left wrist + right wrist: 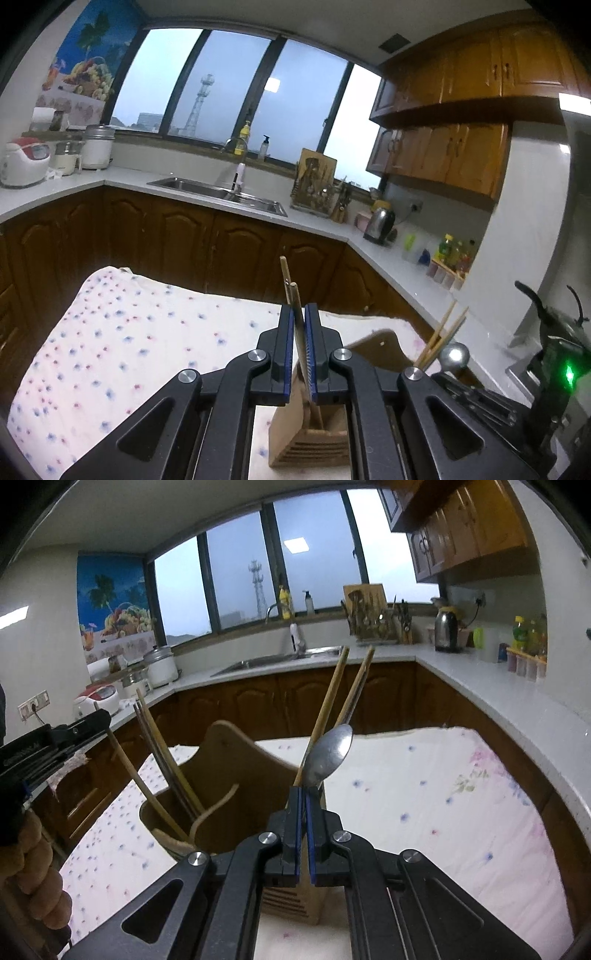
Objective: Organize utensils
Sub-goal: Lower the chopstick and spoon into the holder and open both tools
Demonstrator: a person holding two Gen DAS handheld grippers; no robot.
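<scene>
**Both grippers clamped on utensils over the wooden holder**

The left gripper (300, 321) has its jaws nearly closed on a pair of pale wooden chopsticks (290, 284), which stand up between the jaws and poke out above them. Directly below sits the brown slotted wooden utensil holder (314, 443).

The right gripper (303, 805) is pinched tight on what looks like the handle of a dull steel spoon (330, 755), its bowl rising just ahead of the jaws. Behind the bowl, two chopsticks (332, 698) lean away. Beyond lies the floral tablecloth (443, 812), then the white kitchen counter (480, 683).
</scene>
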